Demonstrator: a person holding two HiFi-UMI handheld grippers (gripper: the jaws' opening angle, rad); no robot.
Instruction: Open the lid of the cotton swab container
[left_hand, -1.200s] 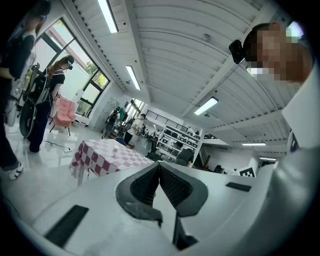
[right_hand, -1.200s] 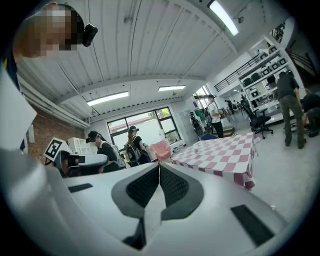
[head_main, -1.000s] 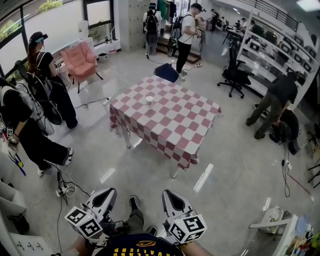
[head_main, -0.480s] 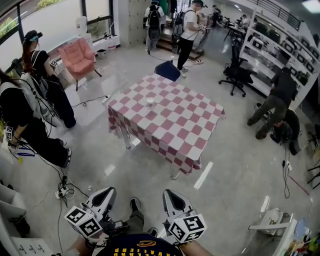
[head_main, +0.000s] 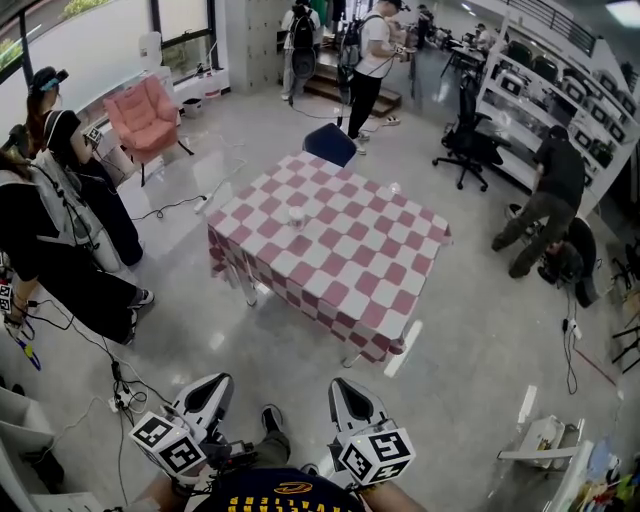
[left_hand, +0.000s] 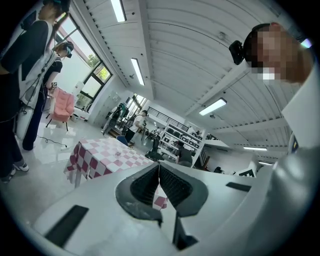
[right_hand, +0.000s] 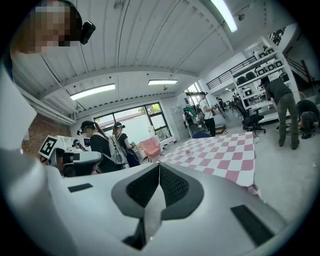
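A small white cylindrical container (head_main: 296, 217) stands on a table with a red-and-white checked cloth (head_main: 340, 260) in the middle of the room. It also shows tiny in the left gripper view (left_hand: 118, 154) and the right gripper view (right_hand: 187, 151). My left gripper (head_main: 205, 395) and right gripper (head_main: 345, 398) are held close to my body at the bottom of the head view, well short of the table. Both are shut with nothing between them: the ribbed pads meet in the left gripper view (left_hand: 159, 170) and in the right gripper view (right_hand: 159, 172).
Bare grey floor lies between me and the table. People with backpacks (head_main: 50, 230) stand at the left, and cables (head_main: 120, 370) trail on the floor near them. A pink armchair (head_main: 140, 115), a blue chair (head_main: 330, 143), an office chair (head_main: 465, 140) and a crouching person (head_main: 545, 200) surround the table.
The table has slid lower in the head view and sits a little nearer. Both grippers stay shut in the same place near my body.
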